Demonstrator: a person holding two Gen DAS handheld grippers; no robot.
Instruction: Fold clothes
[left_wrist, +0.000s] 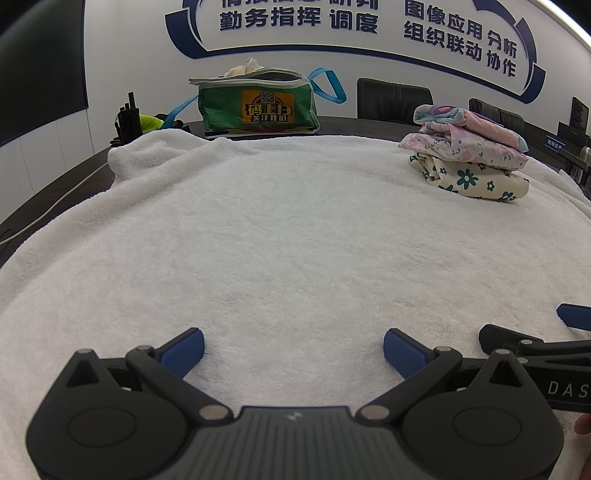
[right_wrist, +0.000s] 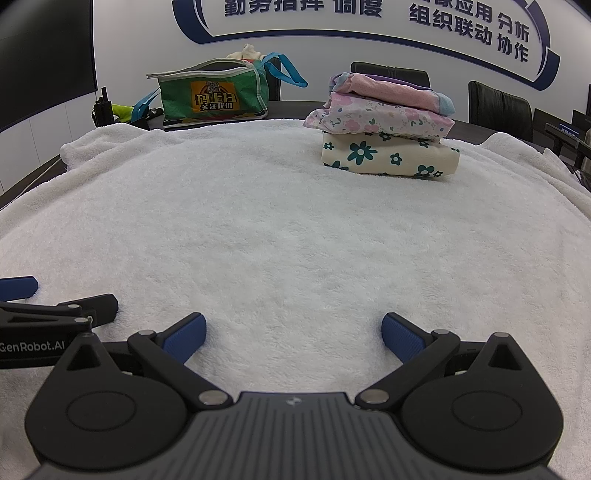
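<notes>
Left wrist view gives me my left gripper (left_wrist: 293, 349) low over the fluffy white towel (left_wrist: 280, 236) that covers the table, its blue-padded fingers (left_wrist: 184, 350) spread wide with nothing between them. At the right edge of that same view I can see part of my right gripper (left_wrist: 546, 332) just beside it, also resting near the towel.

From the right wrist view, my right gripper's jaws stand fully apart too, empty, blue pads (right_wrist: 402, 338) hovering close over bare terry.

The clothes are already a neat stack of three folded garments (right_wrist: 386, 125) sitting on the far right part of the towel, well apart from both grippers. At the bottom is a cream piece printed with dark teal flowers (right_wrist: 391, 157), folded into a thick rectangle. On it lies a white-and-pink piece with small pastel blossoms (right_wrist: 380, 118), its edges slightly overhanging. On top is a pale pink dotted piece with lilac and light blue trim (right_wrist: 391, 88). The layers touch and sit roughly squared, the upper ones a bit skewed.

Beyond the towel's far edge, on the dark tabletop (left_wrist: 85, 173), stands a green woven bag with blue straps and a yellow-and-red label (left_wrist: 258, 107), unzipped, with cream fabric poking out of its top. Left of it I make out a black handheld radio (left_wrist: 127, 120). Black chairs (left_wrist: 393, 99) line the white wall with blue lettering.
</notes>
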